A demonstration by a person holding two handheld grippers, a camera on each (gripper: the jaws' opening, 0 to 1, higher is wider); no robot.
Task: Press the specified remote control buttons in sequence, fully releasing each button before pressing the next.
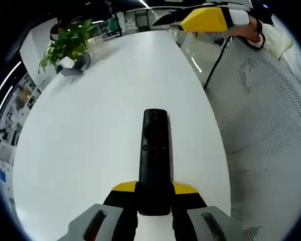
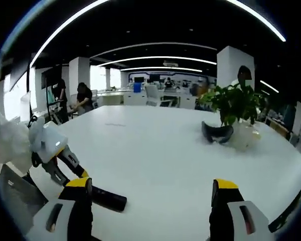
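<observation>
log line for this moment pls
left tongs: shut on remote | right tongs: open, off the remote | remote over table | plant at far side

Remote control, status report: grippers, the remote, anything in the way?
Left gripper shut on the remote. Right gripper open, above the table, off the buttons. Potted plant far off; nothing blocking.
</observation>
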